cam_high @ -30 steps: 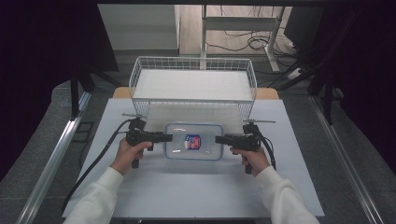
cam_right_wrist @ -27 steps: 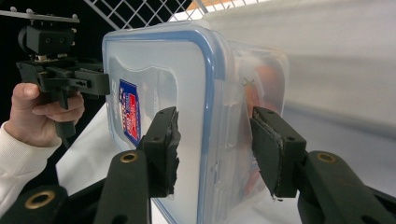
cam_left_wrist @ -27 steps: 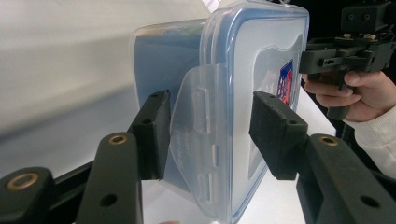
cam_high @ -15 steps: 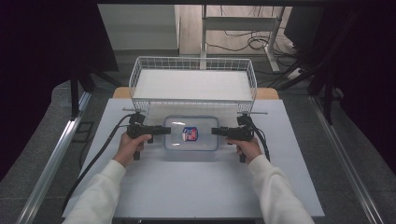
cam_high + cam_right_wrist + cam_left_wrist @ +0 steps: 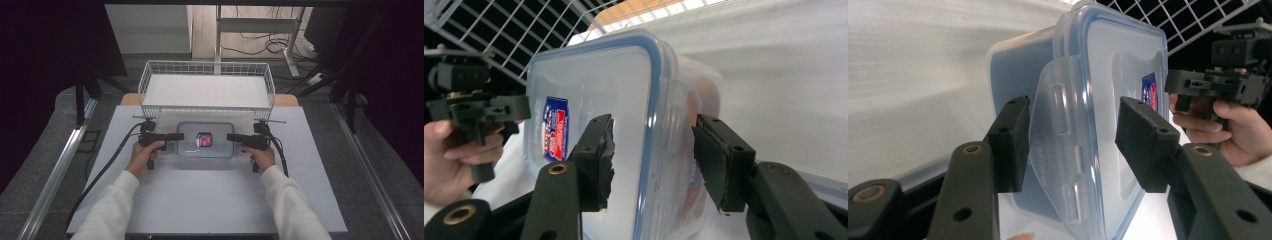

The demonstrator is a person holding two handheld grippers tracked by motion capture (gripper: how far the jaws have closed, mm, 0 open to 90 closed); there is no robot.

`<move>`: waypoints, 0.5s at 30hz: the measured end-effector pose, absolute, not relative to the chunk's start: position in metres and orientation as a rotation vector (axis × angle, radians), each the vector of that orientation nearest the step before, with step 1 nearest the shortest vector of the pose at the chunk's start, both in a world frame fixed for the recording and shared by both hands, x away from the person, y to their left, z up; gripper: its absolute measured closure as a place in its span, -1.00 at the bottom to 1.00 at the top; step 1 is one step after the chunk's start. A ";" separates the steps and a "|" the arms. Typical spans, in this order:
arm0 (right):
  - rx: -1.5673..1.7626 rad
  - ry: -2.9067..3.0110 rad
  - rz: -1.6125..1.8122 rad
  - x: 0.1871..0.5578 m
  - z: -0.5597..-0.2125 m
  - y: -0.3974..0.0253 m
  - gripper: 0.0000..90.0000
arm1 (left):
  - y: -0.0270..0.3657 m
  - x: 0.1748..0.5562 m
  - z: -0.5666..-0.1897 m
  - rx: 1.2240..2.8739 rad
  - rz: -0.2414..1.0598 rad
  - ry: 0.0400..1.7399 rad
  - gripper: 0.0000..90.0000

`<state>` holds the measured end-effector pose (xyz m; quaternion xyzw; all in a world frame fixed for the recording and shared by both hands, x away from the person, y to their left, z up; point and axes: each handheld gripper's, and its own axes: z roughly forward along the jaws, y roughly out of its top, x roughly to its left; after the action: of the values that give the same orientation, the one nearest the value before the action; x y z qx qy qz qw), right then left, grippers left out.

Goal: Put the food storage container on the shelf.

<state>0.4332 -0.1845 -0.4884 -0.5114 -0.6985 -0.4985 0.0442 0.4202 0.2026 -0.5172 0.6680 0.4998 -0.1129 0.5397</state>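
a pale grey rectangular table top sits in a dim room, with grey floor at both sides, metal rails along the floor and dark cables on the ground beyond. at the far edge of the table stands a white wire basket with a flat white bottom. just in front of the basket, near the middle of the table, lies a clear plastic lidded food box with a blue seal and a red and blue label

the left gripper points inward at the box's left end, and the right gripper points inward at its right end; each is held by a hand in a white sleeve. in the left gripper view its black jaws stand apart, one on each side of the box's clear side latch, with a gap on the lid side; whether the lower pad touches the box cannot be told. in the right gripper view the jaws are likewise spread, straddling the lid's rim and the latch there, not pressed on it

the high view gives the layout of box, basket and both arms; the gripper views show the latches, the blue seal and the opposite hand beyond the box
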 end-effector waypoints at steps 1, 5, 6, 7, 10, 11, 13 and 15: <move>-1.577 -2.142 -1.529 0.433 -0.489 -0.183 0.11 | 0.202 0.421 -0.518 1.584 -0.264 1.196 0.07; -1.613 -2.137 -1.539 0.432 -0.490 -0.179 0.09 | 0.202 0.421 -0.521 1.584 -0.262 1.206 0.02; -1.624 -2.147 -1.543 0.431 -0.490 -0.178 0.08 | 0.201 0.420 -0.521 1.581 -0.256 1.209 0.02; -1.630 -2.140 -1.552 0.431 -0.490 -0.177 0.06 | 0.201 0.420 -0.521 1.580 -0.253 1.210 0.02; -1.658 -2.114 -1.573 0.429 -0.490 -0.176 -0.02 | 0.201 0.418 -0.519 1.595 -0.226 1.196 -0.10; -1.668 -2.125 -1.585 0.427 -0.488 -0.176 -0.07 | 0.201 0.416 -0.517 1.597 -0.202 1.200 -0.13; -1.696 -2.158 -1.604 0.422 -0.484 -0.176 -0.13 | 0.201 0.414 -0.515 1.612 -0.161 1.202 -0.21; -1.697 -2.183 -1.613 0.419 -0.482 -0.176 -0.13 | 0.203 0.407 -0.511 1.620 -0.133 1.205 -0.29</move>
<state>0.4186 -0.1764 -0.4819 -0.5299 -0.6817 -0.5036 -0.0300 0.4072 0.2025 -0.5108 0.6787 0.5048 -0.0559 0.5305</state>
